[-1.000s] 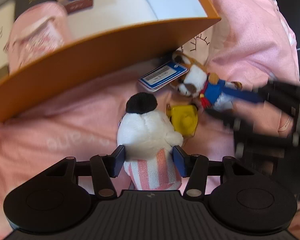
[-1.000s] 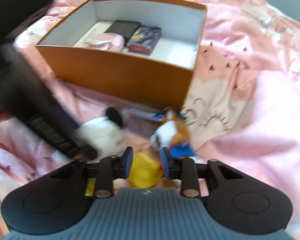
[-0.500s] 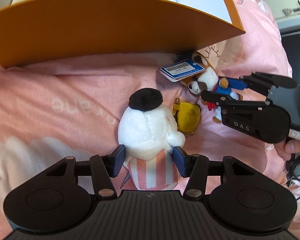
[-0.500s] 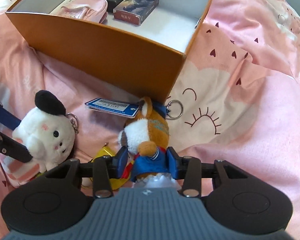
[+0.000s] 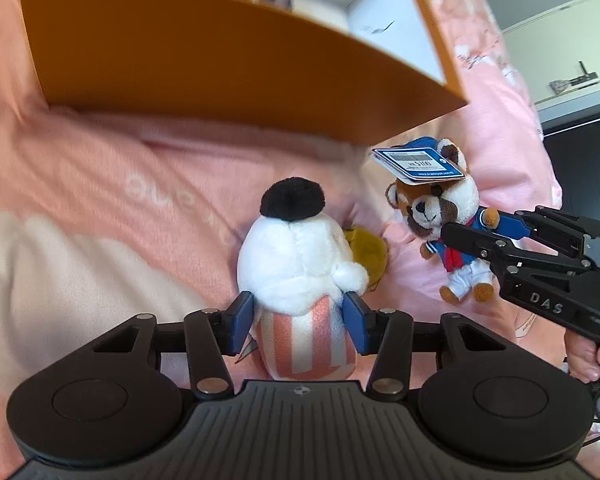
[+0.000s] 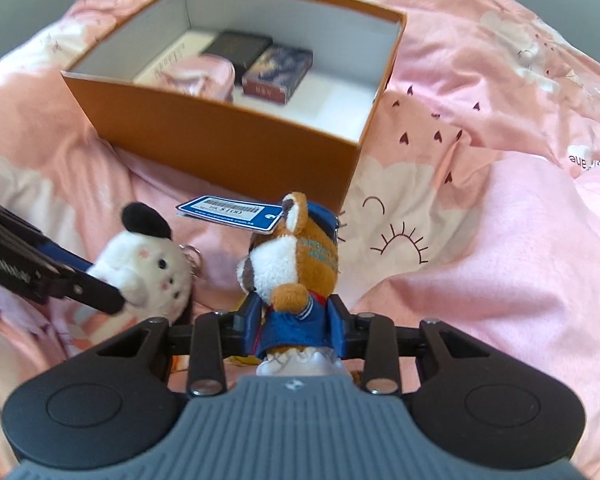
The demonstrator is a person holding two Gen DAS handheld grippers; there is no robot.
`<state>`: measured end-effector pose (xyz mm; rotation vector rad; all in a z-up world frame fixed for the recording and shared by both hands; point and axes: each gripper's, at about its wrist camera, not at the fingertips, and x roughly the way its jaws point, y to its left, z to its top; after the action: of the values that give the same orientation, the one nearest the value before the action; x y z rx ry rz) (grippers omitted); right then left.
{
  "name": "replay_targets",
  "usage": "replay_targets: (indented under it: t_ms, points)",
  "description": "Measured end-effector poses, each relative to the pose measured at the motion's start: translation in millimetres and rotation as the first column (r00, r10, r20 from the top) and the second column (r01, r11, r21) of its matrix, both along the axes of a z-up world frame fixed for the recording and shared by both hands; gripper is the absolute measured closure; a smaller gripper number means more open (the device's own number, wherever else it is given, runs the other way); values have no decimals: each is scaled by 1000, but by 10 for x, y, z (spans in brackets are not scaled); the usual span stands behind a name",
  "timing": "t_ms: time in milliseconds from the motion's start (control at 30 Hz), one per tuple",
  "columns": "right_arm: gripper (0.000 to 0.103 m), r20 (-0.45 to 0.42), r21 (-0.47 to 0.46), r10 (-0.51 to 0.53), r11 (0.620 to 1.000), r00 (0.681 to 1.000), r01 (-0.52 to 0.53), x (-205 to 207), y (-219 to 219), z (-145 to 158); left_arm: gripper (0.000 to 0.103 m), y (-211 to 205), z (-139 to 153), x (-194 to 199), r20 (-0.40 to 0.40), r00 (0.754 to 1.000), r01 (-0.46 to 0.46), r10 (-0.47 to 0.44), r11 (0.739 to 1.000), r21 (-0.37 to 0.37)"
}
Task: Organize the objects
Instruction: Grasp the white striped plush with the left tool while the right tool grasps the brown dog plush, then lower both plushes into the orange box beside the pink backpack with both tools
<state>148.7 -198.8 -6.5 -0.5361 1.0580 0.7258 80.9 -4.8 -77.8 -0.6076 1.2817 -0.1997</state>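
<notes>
A white plush with a black ear and a pink-striped body lies on the pink bedding. My left gripper has its jaws closing on the striped body, both pads touching it. From the right wrist the same plush shows with the left gripper on it. A brown plush in a blue outfit, with a blue price tag, sits between the closing jaws of my right gripper, pads pressed on its body. The left wrist shows that plush raised off the bedding in the right gripper.
An open orange box stands just beyond both plushes, holding a black case, a dark card box, a pink pouch and a white book. A yellow toy lies behind the white plush. Rumpled pink bedding spreads all round.
My right gripper went from over the yellow toy onto the brown plush, closed on its body and lifted it. The left gripper stayed round the white plush while swinging sideways along the box.
</notes>
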Motion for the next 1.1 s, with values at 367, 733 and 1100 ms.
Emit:
replay_targets:
  t_ms: [367,733,1100]
  points:
    - [66,24,172,-61,983,998,56,-136,-105,465,51,122,544,-173,240,970,-49,41,998,26]
    - [67,4,373,-95,924,995,87,-21,1,850,51,251,1110,-28,438,886,-140,149,989,-54]
    - [67,18,480,-199,861,980,166,348,214,1060,55,463,1321,428,541,824,-194,170,981,-12]
